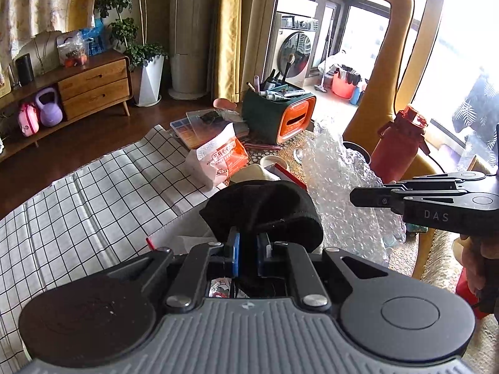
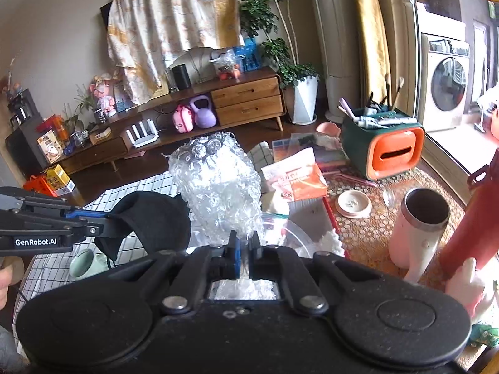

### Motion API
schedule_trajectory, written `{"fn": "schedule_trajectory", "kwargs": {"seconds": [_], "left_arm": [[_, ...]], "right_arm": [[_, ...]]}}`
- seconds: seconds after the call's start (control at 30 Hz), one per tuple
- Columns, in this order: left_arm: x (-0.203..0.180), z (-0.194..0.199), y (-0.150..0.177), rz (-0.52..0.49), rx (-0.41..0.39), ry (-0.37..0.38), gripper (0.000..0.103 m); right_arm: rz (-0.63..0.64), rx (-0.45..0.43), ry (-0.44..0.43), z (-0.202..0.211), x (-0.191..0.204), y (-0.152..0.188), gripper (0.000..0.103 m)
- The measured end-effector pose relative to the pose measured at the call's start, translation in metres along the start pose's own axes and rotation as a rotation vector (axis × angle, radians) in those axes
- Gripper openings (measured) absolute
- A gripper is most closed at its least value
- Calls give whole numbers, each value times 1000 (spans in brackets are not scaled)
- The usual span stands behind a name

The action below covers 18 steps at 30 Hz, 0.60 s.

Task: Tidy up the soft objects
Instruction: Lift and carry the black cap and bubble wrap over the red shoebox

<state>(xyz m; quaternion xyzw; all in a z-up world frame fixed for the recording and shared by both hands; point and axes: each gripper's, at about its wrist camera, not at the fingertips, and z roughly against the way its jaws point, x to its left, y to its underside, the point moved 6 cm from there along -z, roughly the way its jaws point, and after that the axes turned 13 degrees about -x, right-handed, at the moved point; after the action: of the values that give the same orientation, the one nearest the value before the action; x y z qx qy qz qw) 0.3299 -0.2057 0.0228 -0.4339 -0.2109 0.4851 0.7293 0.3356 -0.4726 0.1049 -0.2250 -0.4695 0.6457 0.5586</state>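
Under the left wrist camera lies a table (image 1: pixel 402 255) with a honeycomb-patterned mat, its near part draped in a white checked cloth (image 1: pixel 78 205). The left gripper (image 1: pixel 248 246) pinches a black cloth (image 1: pixel 265 208), which bunches up above the jaws. Just right of it stands crumpled bubble wrap (image 1: pixel 340 171), with the right gripper (image 1: pixel 354 197) reaching in from the right edge, its jaws pressed together against the wrap's side. Behind sit a white and orange bag (image 1: pixel 218 159), a green and orange organizer (image 1: pixel 277 115) full of brushes and tubes, and a red bottle (image 1: pixel 399 146). The room has a dark wood floor, a wooden sideboard (image 1: pixel 93 87), a purple kettlebell (image 1: pixel 50 109), a potted plant (image 1: pixel 149 78), yellow curtains, a washing machine (image 1: pixel 294 53) and a tall yellow plush neck by the bright window.

From the right wrist, the right gripper (image 2: pixel 244 251) is seen clamped on the bubble wrap (image 2: pixel 218 187), which rises straight above the jaws. The left gripper (image 2: pixel 107 222) comes in from the left with the black cloth (image 2: pixel 156 221) hanging from its tips. Only this view shows an open pink tumbler (image 2: pixel 418 227), a pink lid (image 2: pixel 354 204) on the mat, a pale green cup (image 2: pixel 84 266) low at left, a white router (image 2: pixel 142 132) on the sideboard (image 2: pixel 246 99), and a floral sheet hung on the wall.
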Motion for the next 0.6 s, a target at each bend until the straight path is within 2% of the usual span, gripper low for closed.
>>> {"fn": "schedule_trajectory", "kwargs": {"seconds": [0.3,0.6], "left_arm": [[14,-64,23,66,58,-37,10],[26,-99,61,108,144,-45,10]], "right_arm": [[-88,55,20,-43,-34,29,4],[-129,129,-12,-73,-29,66,4]]}}
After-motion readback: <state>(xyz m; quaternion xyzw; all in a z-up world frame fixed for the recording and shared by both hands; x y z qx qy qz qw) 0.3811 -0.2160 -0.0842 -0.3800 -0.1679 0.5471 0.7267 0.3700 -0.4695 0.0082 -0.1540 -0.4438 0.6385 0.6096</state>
